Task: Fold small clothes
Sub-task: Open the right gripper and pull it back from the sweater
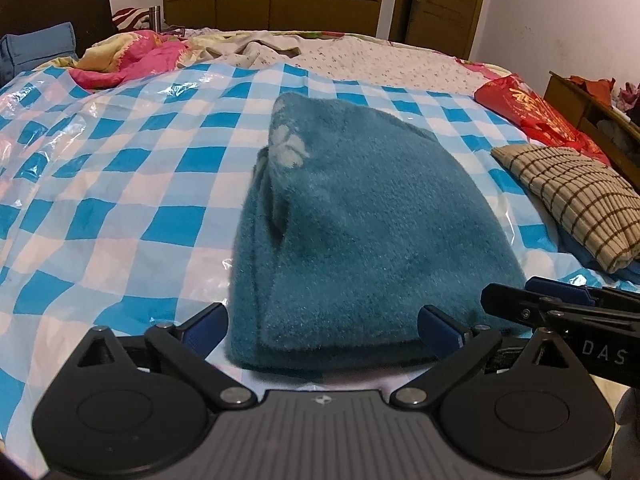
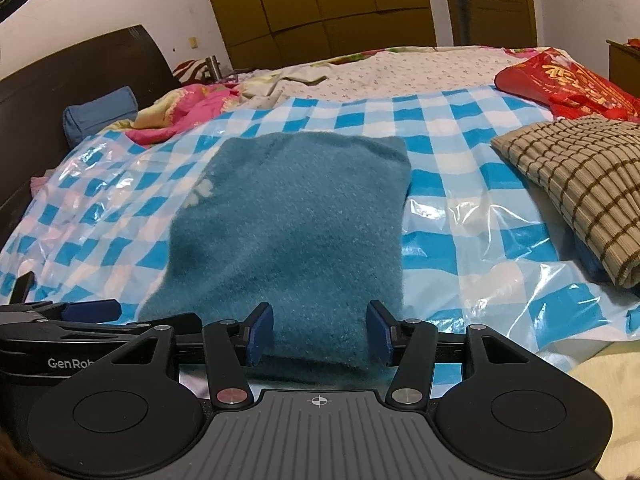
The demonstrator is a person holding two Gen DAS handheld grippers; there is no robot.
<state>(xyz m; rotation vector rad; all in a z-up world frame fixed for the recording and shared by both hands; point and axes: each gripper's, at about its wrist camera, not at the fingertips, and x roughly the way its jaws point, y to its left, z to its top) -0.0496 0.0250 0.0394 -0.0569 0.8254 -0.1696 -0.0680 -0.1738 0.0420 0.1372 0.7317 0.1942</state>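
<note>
1. A folded checked garment (image 2: 576, 192) is seen at the right edge, a red bag (image 2: 560, 80) at upper right, a pink quilt (image 1: 132, 60) at upper left.
2. A fuzzy teal sweater (image 1: 360, 216), folded, is laid mid-frame on the checked plastic sheet (image 1: 100, 184) over the bed.
3. The left gripper (image 1: 322, 330) and right gripper (image 2: 320, 334) are held at its near edge, jaws spread, nothing grasped.
</note>
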